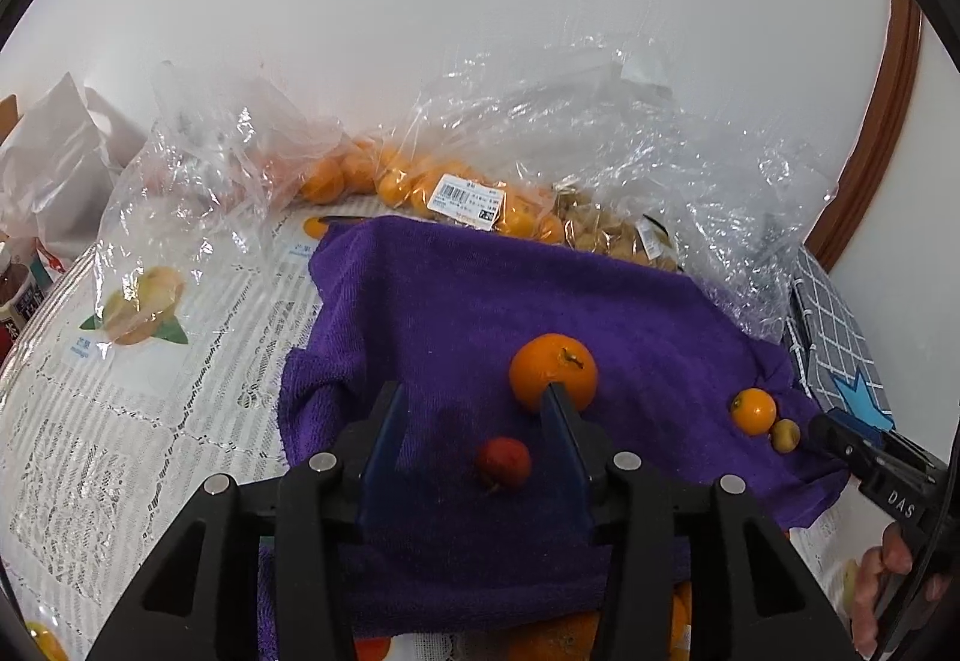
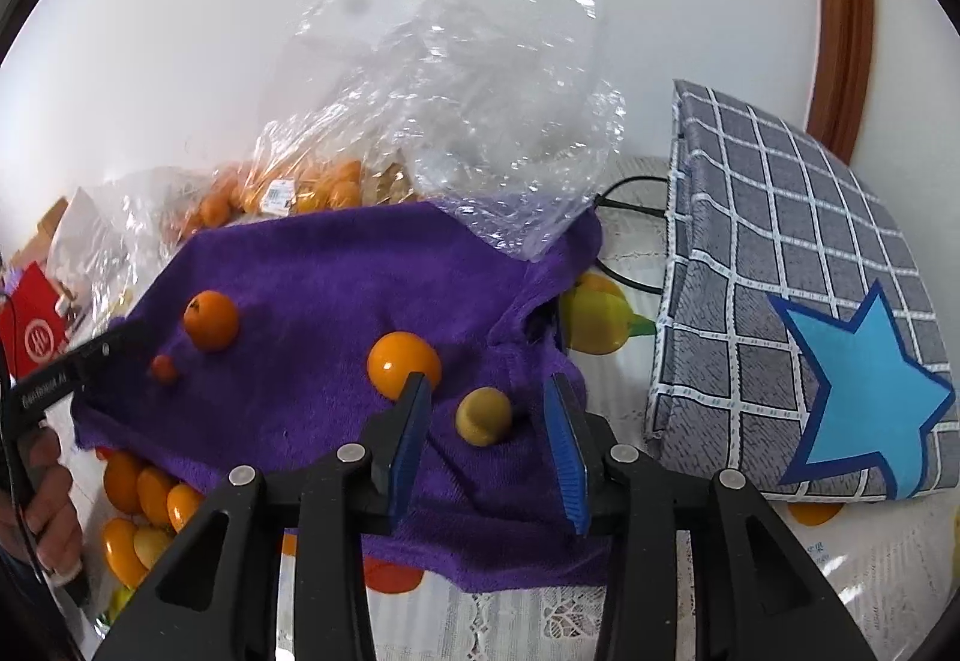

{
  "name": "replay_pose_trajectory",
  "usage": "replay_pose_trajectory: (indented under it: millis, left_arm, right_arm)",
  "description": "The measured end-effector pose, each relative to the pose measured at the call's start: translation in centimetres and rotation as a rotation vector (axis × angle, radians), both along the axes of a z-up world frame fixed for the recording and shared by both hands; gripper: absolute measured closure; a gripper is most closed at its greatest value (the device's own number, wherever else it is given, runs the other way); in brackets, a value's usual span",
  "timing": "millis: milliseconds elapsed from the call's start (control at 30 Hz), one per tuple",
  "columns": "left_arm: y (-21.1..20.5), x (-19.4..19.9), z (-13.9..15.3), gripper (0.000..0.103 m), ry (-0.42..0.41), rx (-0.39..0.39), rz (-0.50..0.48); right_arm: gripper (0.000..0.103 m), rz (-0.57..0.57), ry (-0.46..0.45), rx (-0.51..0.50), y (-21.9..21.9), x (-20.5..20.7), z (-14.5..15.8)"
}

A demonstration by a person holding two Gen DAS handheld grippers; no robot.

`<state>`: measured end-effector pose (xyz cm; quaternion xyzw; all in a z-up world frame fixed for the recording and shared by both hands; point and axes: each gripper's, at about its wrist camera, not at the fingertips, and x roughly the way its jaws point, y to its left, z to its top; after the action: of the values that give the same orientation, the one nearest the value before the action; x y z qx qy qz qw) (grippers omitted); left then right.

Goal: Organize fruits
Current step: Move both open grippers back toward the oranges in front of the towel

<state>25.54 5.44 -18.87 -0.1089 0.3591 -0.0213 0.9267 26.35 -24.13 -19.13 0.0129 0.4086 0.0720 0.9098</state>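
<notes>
A fuzzy purple towel lies rumpled on a lace-patterned tablecloth. Near its front edge sit four round fruits: a matte, stemmed orange, a rough red lychee, a glossy small orange fruit and a dull yellow-green fruit. The left gripper stands apart around the lychee, pads clear of it. The right gripper stands apart around the yellow-green fruit, not touching. Crinkled clear plastic bags of oranges line the towel's far edge; a quilted grey checked bag stands off its right edge.
</notes>
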Motion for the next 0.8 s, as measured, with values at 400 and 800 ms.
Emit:
replay_pose_trajectory:
  millis: [400, 800]
  left_arm:
    - [1.6, -3.6, 1.4, 0.059, -0.102, 0.002, 0.070]
    - [4.3, -8.1, 1.3, 0.056, -0.087, 0.021, 0.074]
  right_arm:
    - [0.064, 0.017, -0.024, 0.023, 1.5, -1.8, 0.9]
    - [0.043, 0.175, 0.068, 0.076, 6.6, -9.2, 0.7]
